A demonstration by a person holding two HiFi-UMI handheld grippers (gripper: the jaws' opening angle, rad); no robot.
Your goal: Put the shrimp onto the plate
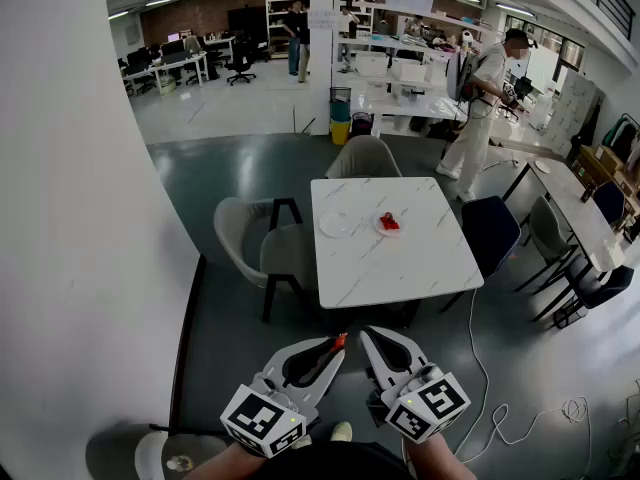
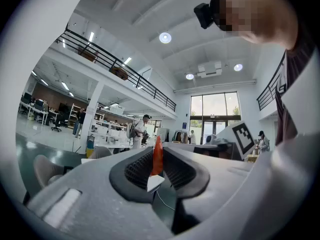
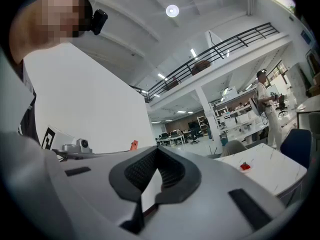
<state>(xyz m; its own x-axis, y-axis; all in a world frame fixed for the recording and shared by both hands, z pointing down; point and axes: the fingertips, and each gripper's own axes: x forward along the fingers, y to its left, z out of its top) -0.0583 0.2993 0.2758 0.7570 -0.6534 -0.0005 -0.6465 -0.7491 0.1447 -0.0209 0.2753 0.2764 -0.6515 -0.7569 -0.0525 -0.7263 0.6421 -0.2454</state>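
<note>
A red shrimp (image 1: 389, 222) lies on a small clear dish on the white marble table (image 1: 390, 268), a few steps ahead of me. An empty clear plate (image 1: 336, 224) sits to its left. Both grippers hang low in front of my body, well short of the table. My left gripper (image 1: 338, 343) has its jaws together, with an orange sliver (image 2: 157, 156) showing at the tips; I cannot tell what it is. My right gripper (image 1: 365, 336) is shut and holds nothing. In the right gripper view the shrimp (image 3: 244, 166) shows small and far off.
Grey chairs (image 1: 250, 233) stand at the table's left and far side, and a navy chair (image 1: 495, 230) at its right. A person (image 1: 480, 98) stands beyond the table. A white wall (image 1: 70, 218) runs along my left. A cable (image 1: 500, 418) lies on the floor.
</note>
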